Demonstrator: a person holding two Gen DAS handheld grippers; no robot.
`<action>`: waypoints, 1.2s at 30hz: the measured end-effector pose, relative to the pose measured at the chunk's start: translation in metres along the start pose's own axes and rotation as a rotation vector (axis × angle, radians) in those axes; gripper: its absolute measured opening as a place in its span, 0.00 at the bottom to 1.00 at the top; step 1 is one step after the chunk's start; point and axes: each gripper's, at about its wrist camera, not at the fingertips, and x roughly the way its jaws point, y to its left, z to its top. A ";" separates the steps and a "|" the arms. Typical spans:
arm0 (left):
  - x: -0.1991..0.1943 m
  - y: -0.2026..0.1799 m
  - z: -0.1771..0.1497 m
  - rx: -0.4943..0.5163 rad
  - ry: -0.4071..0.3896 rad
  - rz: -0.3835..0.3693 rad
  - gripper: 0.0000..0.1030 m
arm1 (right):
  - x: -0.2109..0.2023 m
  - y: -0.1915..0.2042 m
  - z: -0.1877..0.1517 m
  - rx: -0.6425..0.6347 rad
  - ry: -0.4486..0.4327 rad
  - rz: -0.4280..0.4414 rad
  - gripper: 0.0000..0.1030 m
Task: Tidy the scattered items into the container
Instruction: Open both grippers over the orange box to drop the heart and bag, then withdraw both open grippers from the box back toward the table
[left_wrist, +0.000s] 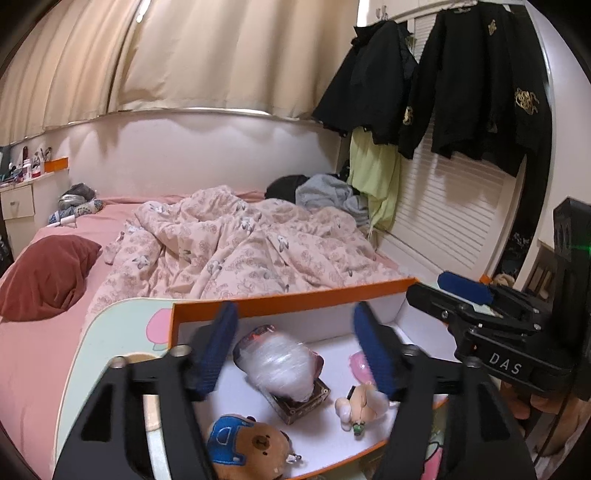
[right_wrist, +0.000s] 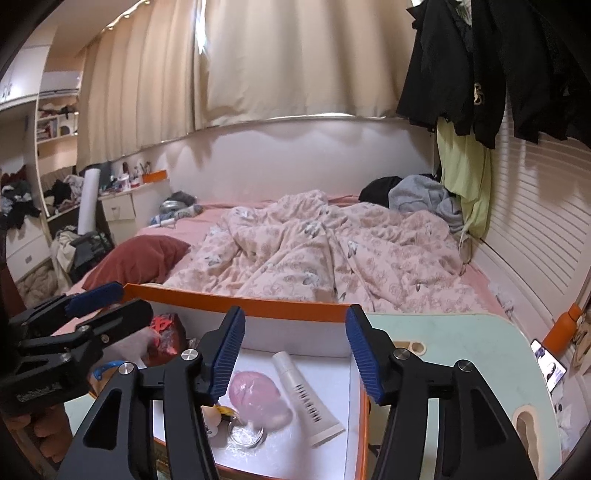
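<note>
Where crinkly and blurred, plastic-wrapped bundle (left_wrist: 279, 363).

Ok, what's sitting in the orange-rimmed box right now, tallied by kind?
Toys: 2, brown plush, small figure
Wrapped bundles: 2, clear-wrapped bundle, pink bundle
White tube: 1
Small brown box: 1
Round clear tin: 1
Total: 7 visible

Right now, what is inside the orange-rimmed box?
Inside the box: a white tube, a pink wrapped item, a bear plush, a small doll and a clear-wrapped bundle lying on a dark box. Gripper fingers cover the rest.
</note>
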 end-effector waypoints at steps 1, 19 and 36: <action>-0.002 0.001 0.000 -0.007 -0.009 -0.004 0.66 | 0.001 -0.001 0.000 0.004 0.005 0.002 0.56; -0.036 0.000 0.007 -0.035 -0.106 -0.064 0.66 | -0.043 -0.003 0.003 0.101 -0.136 0.113 0.89; -0.104 -0.009 -0.053 -0.086 0.157 0.111 0.76 | -0.097 0.011 -0.025 0.241 0.179 0.236 0.95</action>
